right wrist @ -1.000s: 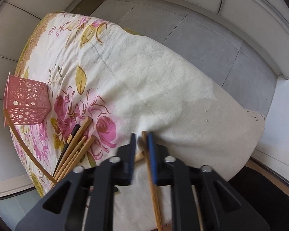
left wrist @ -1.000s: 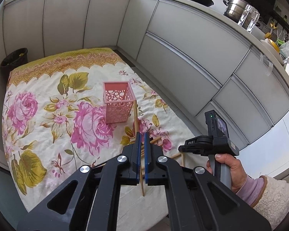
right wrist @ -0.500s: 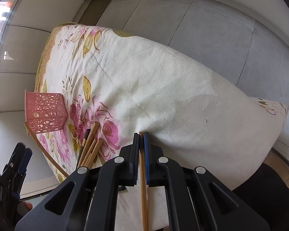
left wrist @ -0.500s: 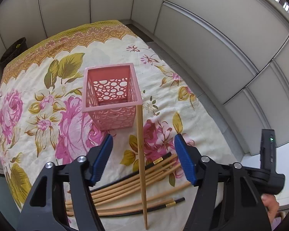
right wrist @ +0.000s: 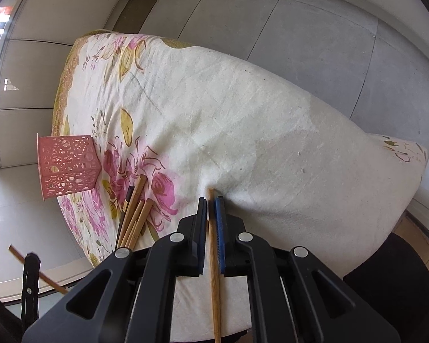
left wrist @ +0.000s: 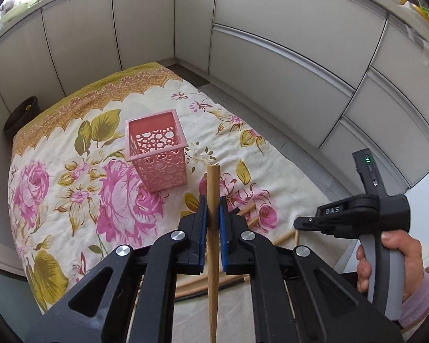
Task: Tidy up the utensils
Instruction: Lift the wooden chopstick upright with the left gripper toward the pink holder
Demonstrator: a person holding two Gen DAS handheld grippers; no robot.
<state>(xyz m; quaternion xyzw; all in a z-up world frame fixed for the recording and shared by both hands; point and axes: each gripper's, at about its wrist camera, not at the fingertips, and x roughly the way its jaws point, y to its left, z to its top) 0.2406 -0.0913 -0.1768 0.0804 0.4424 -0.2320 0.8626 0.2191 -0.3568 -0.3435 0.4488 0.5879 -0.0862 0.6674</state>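
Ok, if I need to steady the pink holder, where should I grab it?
Pinch one wall of the pink holder at its rim, coming down from above with one finger inside and one outside. It stands upright, open-topped and thin-walled, and its body is likely too wide to span.

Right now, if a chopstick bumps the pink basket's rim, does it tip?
Probably. The pink basket looks tall, narrow, perforated and empty, so likely light. It stands on a soft cloth, an uneven base, so it may slide first.
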